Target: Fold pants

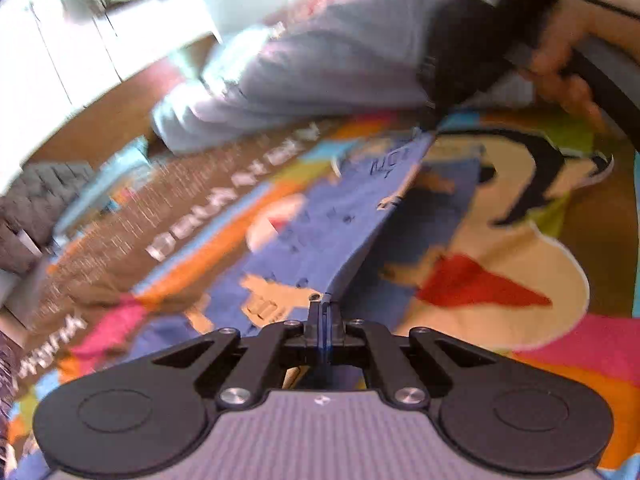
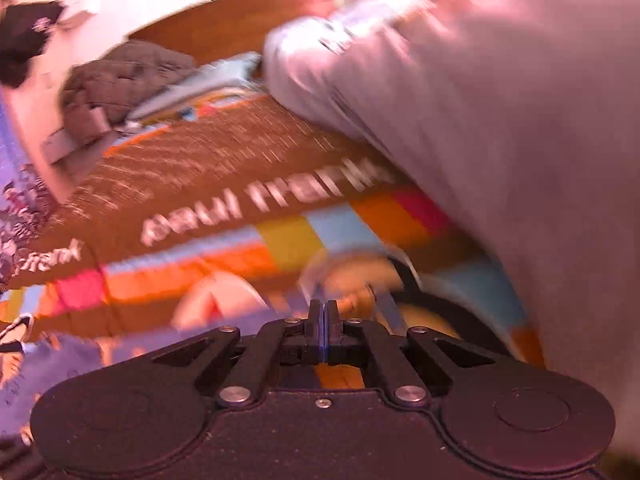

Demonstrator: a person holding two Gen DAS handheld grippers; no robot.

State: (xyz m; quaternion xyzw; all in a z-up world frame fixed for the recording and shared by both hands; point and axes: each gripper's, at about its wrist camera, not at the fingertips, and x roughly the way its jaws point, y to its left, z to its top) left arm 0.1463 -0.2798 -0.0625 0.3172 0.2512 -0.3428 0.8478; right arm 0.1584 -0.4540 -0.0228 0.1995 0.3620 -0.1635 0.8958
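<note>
The pants [image 1: 344,216] are blue cloth with small dark prints. In the left wrist view they stretch in a raised fold over the colourful mat [image 1: 500,240]. My left gripper [image 1: 324,304] is shut on their near edge. The far end runs up to my right gripper [image 1: 434,120], a black tool held by a hand [image 1: 560,72]. The right wrist view is blurred with motion. There my right gripper [image 2: 324,308] shows shut jaws, and bluish cloth of the pants [image 2: 48,364] trails at the lower left. The pinch itself is hard to make out there.
A person's leg in light grey trousers [image 1: 320,60] [image 2: 500,140] kneels on the mat's far side. A grey quilted item [image 1: 36,200] [image 2: 120,76] and a flat pale-blue thing [image 2: 200,88] lie beyond the mat's brown lettered band [image 2: 240,168]. White cabinets [image 1: 60,40] stand behind on the wooden floor.
</note>
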